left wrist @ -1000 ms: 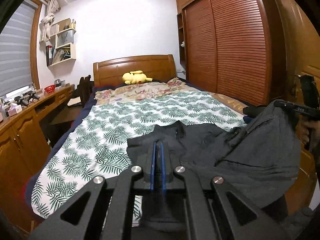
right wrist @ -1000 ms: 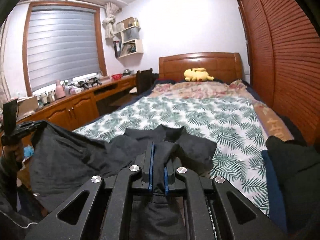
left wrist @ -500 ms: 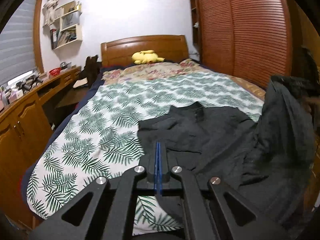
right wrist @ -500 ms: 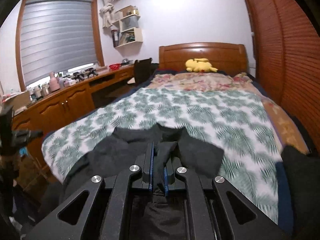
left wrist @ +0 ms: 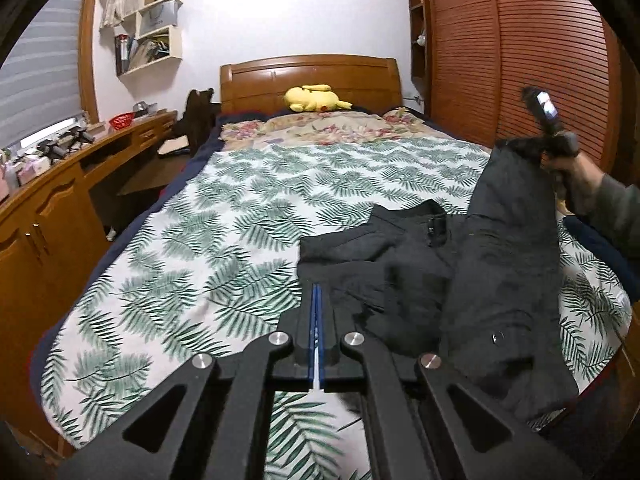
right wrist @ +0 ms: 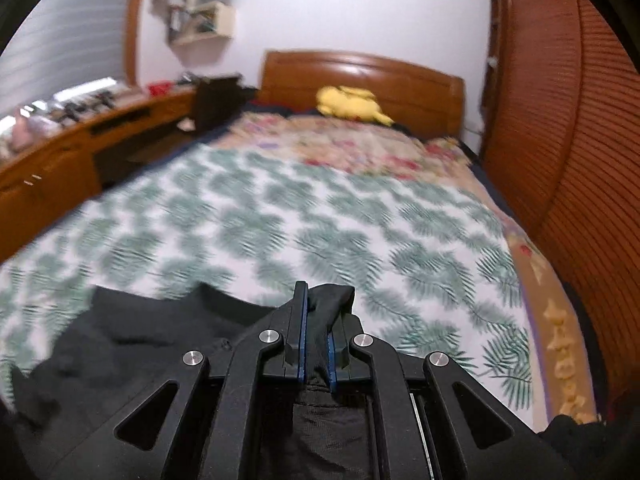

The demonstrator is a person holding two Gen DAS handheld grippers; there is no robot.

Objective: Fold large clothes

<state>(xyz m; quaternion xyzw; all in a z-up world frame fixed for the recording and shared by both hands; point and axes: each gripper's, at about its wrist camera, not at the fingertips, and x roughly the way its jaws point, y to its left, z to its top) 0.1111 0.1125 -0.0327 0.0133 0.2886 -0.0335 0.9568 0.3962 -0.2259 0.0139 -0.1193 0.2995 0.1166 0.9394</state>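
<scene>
1. Garment (left wrist: 404, 276): dark, matte, crumpled cloth with a small round snap, heaped at lower centre-right of the left wrist view on the bed.
2. Right gripper (right wrist: 316, 320): clamped on a bunched fold of the garment; a long panel hangs from it at the right of the left wrist view.
3. Left gripper (left wrist: 316, 304): jaws pressed together, blue pads meeting, nothing between them, beside the cloth's edge.
4. Bedspread (left wrist: 192, 248): white, green fern print.
5. Plush toy (left wrist: 316, 98): yellow, against the wooden headboard (left wrist: 308, 76).

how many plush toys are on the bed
1: a yellow plush toy lies at the head of the bed, against the headboard. Others could be hidden behind the black garment.
</scene>
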